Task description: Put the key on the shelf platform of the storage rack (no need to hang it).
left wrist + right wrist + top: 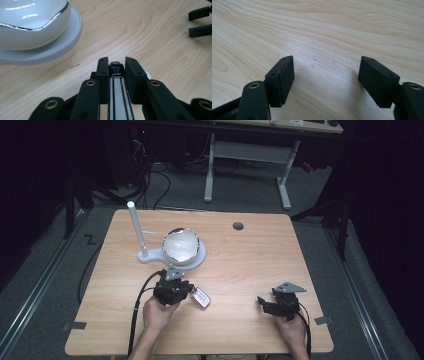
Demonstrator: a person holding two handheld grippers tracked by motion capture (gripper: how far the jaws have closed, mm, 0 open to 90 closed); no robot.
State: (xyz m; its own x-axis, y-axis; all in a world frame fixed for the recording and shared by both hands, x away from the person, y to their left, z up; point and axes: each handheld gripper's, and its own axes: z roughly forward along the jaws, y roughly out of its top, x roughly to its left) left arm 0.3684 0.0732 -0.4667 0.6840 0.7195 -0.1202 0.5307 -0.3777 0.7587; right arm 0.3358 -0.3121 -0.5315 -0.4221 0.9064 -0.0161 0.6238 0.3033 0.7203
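Tabletop [250,265]: light wood. White stand [150,256] with upright post carries a white bowl [181,246] on its round base. Left gripper [115,65], near the stand, clamped on a small flat white-and-black device [117,100]. Right gripper [325,75] well apart, jaws spread, holding nothing

Light wood-grain table [240,270], rounded corners, grey grommet hole [238,226] toward its far edge. White round stand base [200,260] lies on it left of centre, white upright post [136,227] just left of the base. White bowl [181,246] sits on the base. Grommet is right of and behind the base.
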